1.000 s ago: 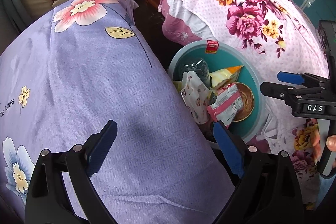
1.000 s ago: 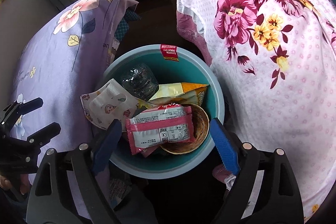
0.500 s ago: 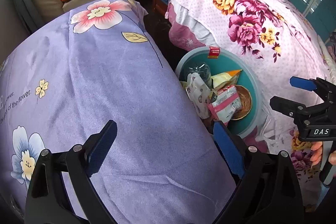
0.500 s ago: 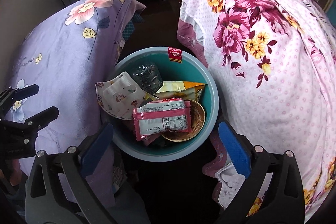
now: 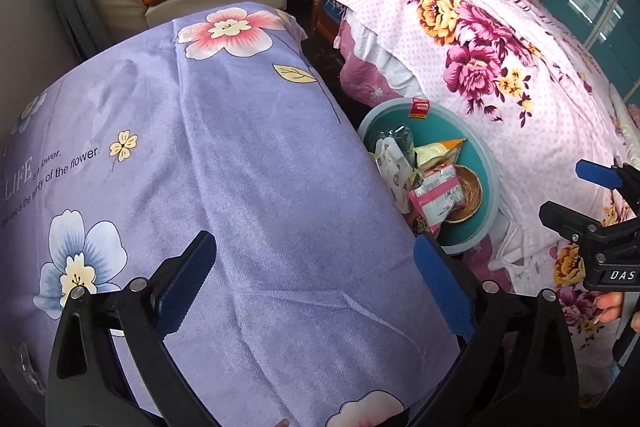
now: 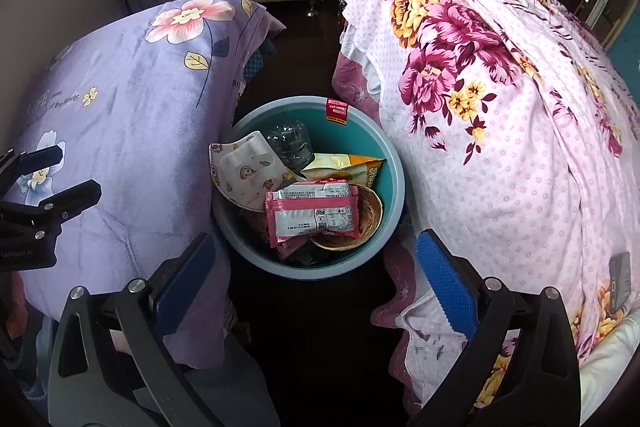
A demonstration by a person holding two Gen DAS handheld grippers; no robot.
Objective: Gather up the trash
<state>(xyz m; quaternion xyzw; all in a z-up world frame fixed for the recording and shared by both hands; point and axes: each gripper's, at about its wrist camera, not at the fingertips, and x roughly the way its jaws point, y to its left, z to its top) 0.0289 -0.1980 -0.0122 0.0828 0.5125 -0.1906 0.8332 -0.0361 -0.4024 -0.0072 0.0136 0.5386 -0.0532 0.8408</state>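
Bin (image 6: 394,187) on dark floor between purple blanket (image 5: 200,155) and pink floral bed cover (image 6: 500,131). Inside: pink wrapper (image 6: 312,217), face mask (image 6: 248,171), crushed bottle (image 6: 290,143), yellow snack bag (image 6: 348,167), woven bowl (image 6: 370,215). Left gripper (image 5: 312,279) over purple blanket, fingers opening, nothing between. Right gripper (image 6: 316,279) above bin, fingers spread wide, empty.

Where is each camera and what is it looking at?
Left wrist: sits on the left gripper, looking down at the purple flowered cover; its own open fingers, the right gripper and a hand show.
Right wrist: sits on the right gripper, looking down at the teal bin; its open fingers and the left gripper show.
Shared: the bin, pink wrapper, both covers.
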